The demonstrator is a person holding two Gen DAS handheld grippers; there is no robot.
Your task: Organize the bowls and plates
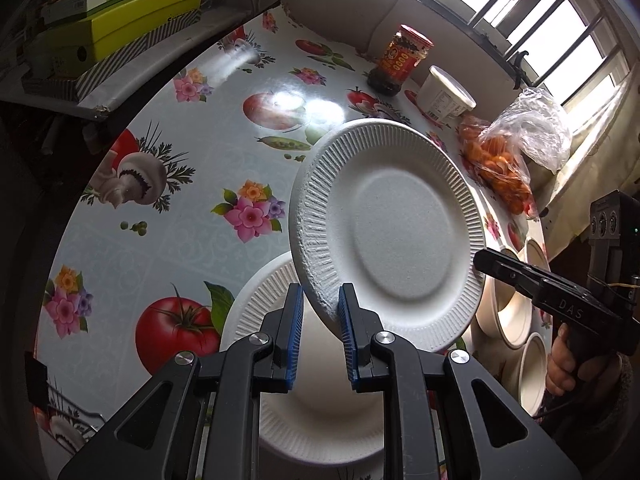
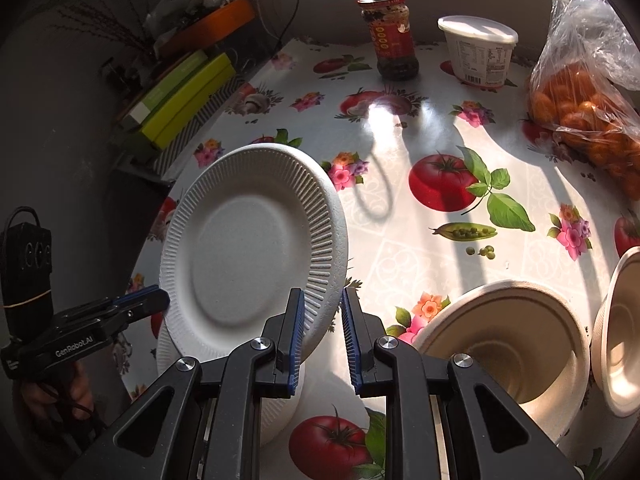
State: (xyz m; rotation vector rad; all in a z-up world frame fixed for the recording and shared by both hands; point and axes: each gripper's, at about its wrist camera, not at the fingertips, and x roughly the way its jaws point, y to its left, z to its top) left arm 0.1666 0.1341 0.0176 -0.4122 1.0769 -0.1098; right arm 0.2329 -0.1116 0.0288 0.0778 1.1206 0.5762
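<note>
Table (image 1: 224,128): round, under a fruit-and-flower cloth; the near edge is cut off by both claws' frames, and window glare washes out patches.
Boxes (image 1: 132,12): green stack on a shelf beside the table, in shadow, print unreadable.
Plate (image 1: 392,220): white, ribbed rim, raised off the table and tilted steeply with its hollow face toward both cameras. Its near rim is hidden behind the pads.
Lower plate (image 1: 320,420): flat on the table directly beneath the plate, mostly covered. Whether it is one plate or a stack, I cannot tell.
Bowls (image 2: 512,344): two pale ones on the table, right of the plates and well apart from them. The far-right one is cut off at the frame edge.
Bag (image 2: 580,112): clear plastic, orange fruit inside, at the far right rim. The count is unreadable.
Tub (image 2: 476,52): white, lidded, by the wall.
Jar (image 2: 392,36): red label, next to the tub.
Left claw (image 1: 320,292): pressed nearly together, pinching the plate's rim on its left side — seen from the right wrist, its tip meets that edge.
Right claw (image 2: 320,296): also nearly closed, pinching the opposite rim — so the plate hangs between the two.
Hand (image 1: 568,364): on the right claw's grip, only the fingers visible.
</note>
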